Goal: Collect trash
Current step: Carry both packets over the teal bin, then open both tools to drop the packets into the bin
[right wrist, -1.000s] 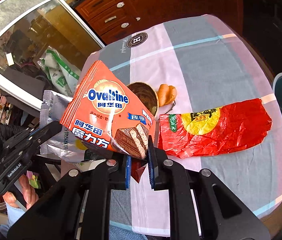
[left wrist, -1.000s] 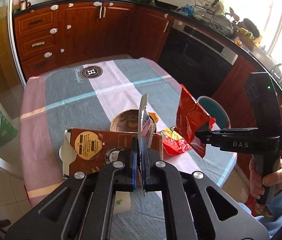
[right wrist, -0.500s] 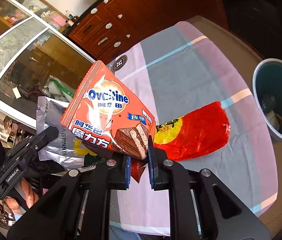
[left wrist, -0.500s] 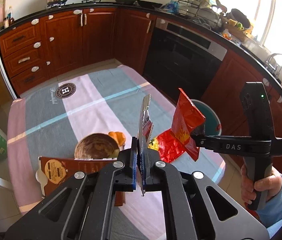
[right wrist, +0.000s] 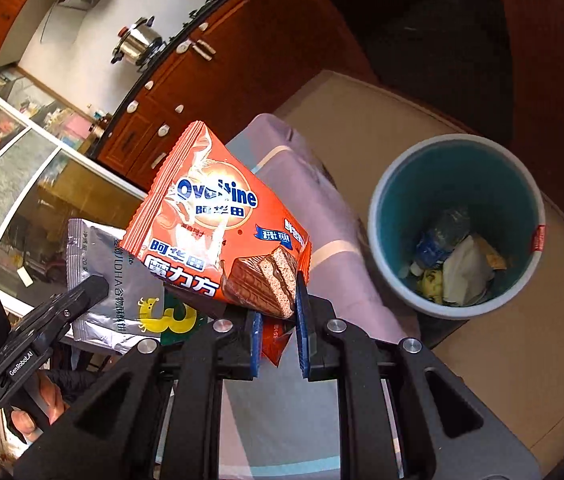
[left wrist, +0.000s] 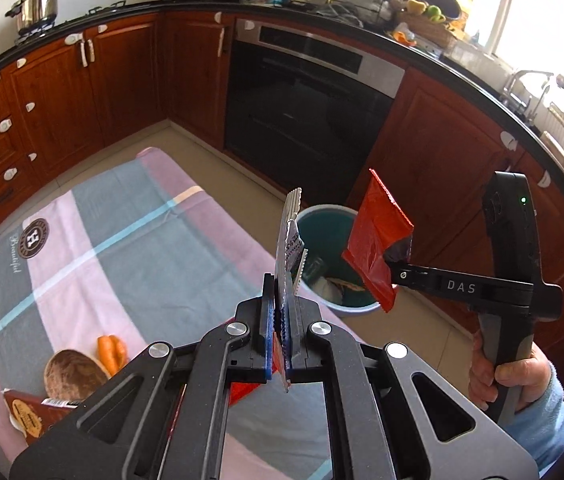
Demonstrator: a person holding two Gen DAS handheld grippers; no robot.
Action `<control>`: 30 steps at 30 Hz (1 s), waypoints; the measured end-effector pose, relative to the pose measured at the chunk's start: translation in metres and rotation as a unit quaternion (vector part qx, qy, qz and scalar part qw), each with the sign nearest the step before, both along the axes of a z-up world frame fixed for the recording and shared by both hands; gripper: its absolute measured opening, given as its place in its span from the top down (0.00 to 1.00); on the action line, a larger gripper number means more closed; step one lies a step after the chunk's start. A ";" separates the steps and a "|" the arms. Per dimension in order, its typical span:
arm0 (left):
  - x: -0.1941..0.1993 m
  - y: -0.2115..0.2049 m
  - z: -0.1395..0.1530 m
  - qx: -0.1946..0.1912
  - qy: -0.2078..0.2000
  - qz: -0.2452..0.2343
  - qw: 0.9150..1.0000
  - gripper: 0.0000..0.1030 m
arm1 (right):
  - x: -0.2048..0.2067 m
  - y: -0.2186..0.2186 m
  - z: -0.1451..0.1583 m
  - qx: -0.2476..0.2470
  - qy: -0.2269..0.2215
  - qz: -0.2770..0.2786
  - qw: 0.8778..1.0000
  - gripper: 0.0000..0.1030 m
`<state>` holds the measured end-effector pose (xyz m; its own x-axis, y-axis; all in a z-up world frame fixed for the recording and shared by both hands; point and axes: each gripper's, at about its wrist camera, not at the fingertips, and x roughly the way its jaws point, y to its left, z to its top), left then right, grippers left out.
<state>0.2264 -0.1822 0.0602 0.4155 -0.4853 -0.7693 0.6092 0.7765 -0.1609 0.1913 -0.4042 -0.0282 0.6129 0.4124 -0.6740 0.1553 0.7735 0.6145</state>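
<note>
Above the floor by the table's edge, right gripper (right wrist: 278, 332): clamped on the lower corner of an orange Ovaltine wrapper (right wrist: 218, 236), wafer picture and blue lettering facing the camera, bag puffed and tilted
Left gripper (left wrist: 278, 336): pressed tight on a silver sachet (left wrist: 288, 248), seen edge-on in its own view, serrated top pointing up; flat silver face with a yellow-green "3" in the right view
Wrappers' place: both held in the air, near the bin, not inside it
Table (left wrist: 130, 240): pink, grey and blue checked cloth; wooden bowl (left wrist: 72, 374), orange peel (left wrist: 112, 352), brown carton (left wrist: 34, 416) on the near corner
Room: beige tile floor, red-brown kitchen cabinets, black oven
Bin (right wrist: 458, 224): teal inside, pale rim, on the floor just beside the table; crumpled paper, a plastic bottle and scraps at the bottom
</note>
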 end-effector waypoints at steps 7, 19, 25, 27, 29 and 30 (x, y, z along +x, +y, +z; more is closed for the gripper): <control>0.021 -0.089 -0.025 0.000 0.029 -0.046 0.999 0.96 | -0.004 -0.067 -0.033 0.005 0.038 -0.054 0.998 0.87; 0.055 -0.156 -0.076 0.016 0.077 -0.082 0.994 0.96 | 0.020 -0.123 -0.076 0.005 0.090 -0.086 0.992 0.86; 0.067 -0.163 -0.096 0.025 0.090 -0.082 0.992 0.96 | 0.032 -0.125 -0.084 0.001 0.102 -0.085 0.991 0.84; 0.070 -0.164 -0.100 0.029 0.091 -0.079 0.992 0.95 | 0.035 -0.123 -0.085 -0.001 0.105 -0.084 0.991 0.73; 0.068 -0.161 -0.102 0.030 0.091 -0.077 0.992 0.92 | 0.035 -0.121 -0.084 -0.006 0.103 -0.088 0.991 0.46; 0.069 -0.160 -0.103 0.031 0.092 -0.075 0.992 0.76 | 0.035 -0.121 -0.082 -0.011 0.102 -0.091 0.991 0.35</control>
<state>0.2952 -0.3423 -0.0423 0.1920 -0.4800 -0.8560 0.6834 0.6914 -0.2345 0.2267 -0.5252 -0.1107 0.5264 0.2916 -0.7987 0.4129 0.7335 0.5399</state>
